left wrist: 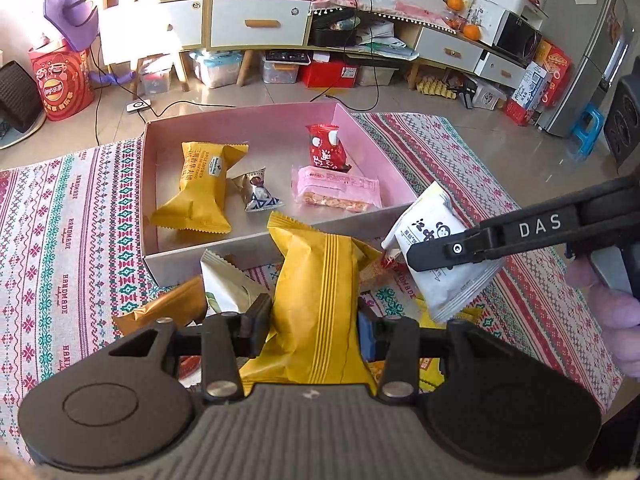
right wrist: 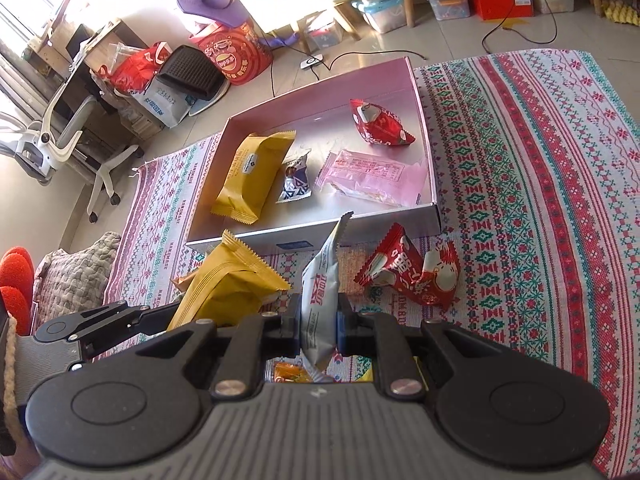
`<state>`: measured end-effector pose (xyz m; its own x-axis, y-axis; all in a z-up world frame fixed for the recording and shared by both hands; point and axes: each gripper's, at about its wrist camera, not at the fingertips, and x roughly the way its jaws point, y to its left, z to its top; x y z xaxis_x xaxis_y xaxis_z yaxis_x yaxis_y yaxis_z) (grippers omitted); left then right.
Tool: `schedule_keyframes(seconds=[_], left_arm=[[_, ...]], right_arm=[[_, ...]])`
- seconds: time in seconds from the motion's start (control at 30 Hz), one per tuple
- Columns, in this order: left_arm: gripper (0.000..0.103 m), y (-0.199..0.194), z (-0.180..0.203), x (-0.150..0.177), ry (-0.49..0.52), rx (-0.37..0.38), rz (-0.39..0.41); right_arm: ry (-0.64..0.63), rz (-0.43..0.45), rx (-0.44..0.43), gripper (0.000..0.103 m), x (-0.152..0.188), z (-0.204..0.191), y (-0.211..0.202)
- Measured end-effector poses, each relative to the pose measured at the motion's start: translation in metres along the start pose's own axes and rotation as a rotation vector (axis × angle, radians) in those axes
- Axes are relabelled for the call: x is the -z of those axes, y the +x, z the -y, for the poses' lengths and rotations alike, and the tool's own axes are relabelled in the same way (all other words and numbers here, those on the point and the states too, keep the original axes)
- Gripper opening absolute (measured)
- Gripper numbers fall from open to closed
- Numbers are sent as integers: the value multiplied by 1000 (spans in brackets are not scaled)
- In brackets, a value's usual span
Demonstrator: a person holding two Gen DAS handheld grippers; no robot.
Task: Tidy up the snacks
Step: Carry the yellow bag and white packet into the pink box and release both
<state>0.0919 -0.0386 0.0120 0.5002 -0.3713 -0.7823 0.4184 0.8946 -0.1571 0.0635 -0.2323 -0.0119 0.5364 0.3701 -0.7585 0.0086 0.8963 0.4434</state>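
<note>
My left gripper [left wrist: 314, 322] is shut on a yellow snack packet [left wrist: 316, 280], lifted just in front of the pink box [left wrist: 352, 120]. My right gripper [right wrist: 318, 326] is shut on a white snack packet [right wrist: 322, 280]; the left wrist view shows this white packet [left wrist: 436, 232] hanging beside the box's near right corner. Inside the box [right wrist: 424, 96] lie another yellow packet [left wrist: 200, 188], a small silver candy [left wrist: 258, 192], a pink bar [left wrist: 336, 192] and a red packet [left wrist: 328, 148]. A red packet [right wrist: 412, 272] lies on the cloth before the box.
More packets lie on the patterned cloth [left wrist: 60, 240] under my grippers: a brown one [left wrist: 164, 312] and a white one [left wrist: 228, 284]. Beyond the cloth are the tiled floor, cables, a cabinet [left wrist: 256, 20] with storage bins and an office chair [right wrist: 68, 136].
</note>
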Motion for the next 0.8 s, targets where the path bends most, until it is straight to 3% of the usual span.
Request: schedule_keyframes(seconds=[0.53, 0.8], left_arm=[[49, 40, -19, -64, -52, -38, 25], [49, 73, -23, -78, -55, -63, -2]], right_arm=[[13, 95, 23, 14, -65, -1, 34], [0, 123, 28, 14, -90, -7, 58]])
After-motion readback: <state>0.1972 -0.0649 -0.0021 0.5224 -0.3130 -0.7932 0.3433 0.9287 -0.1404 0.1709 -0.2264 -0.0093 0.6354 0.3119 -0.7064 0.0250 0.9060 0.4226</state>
